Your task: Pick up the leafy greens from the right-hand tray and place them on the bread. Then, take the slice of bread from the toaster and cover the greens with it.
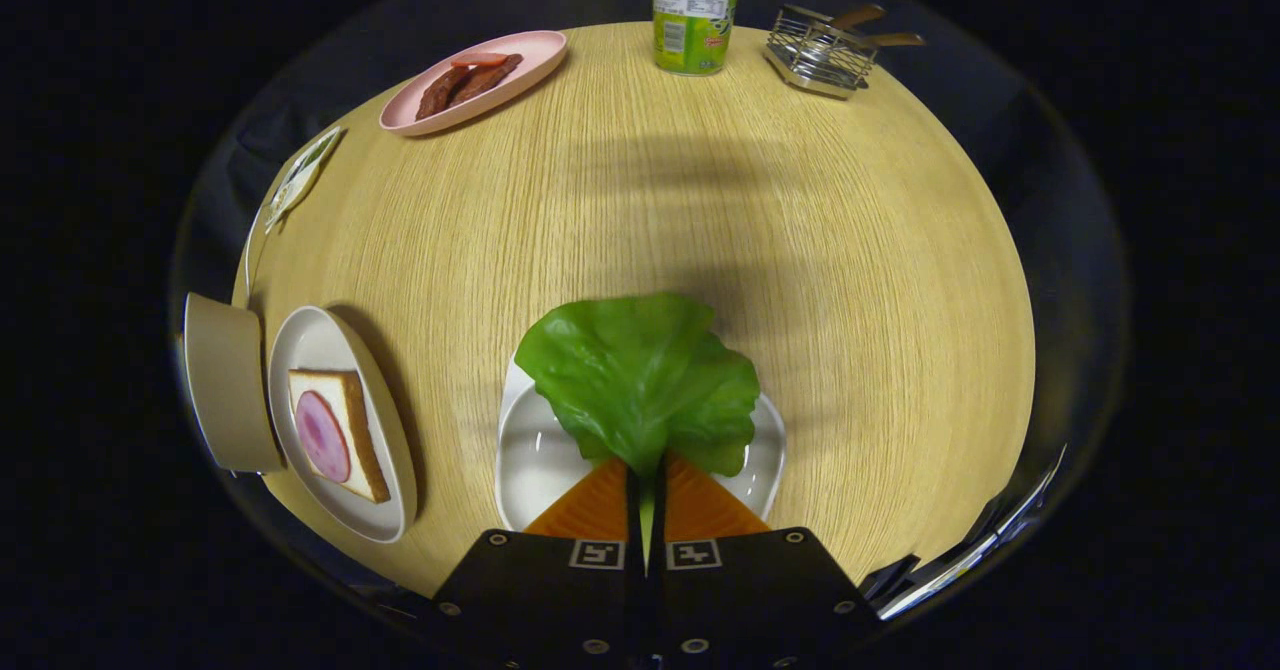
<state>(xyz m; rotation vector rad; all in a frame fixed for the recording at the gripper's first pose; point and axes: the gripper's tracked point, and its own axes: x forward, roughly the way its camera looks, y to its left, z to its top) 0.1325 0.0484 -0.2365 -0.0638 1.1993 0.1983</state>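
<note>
Over the wooden table [800, 250], gripper [646, 470] jaws pinch the leafy greens [640, 375].

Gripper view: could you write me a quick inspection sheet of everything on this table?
Surface: round wooden table.
Job's things: leafy greens over a white tray; bread with a pink slice on a plate, beside the fingers.
Clutter: pink plate of meat strips, green bottle, wire rack, packet.
Grippers: gripper shut on the greens' stem.
Cables: nothing seen.
Surroundings: dark.
</note>
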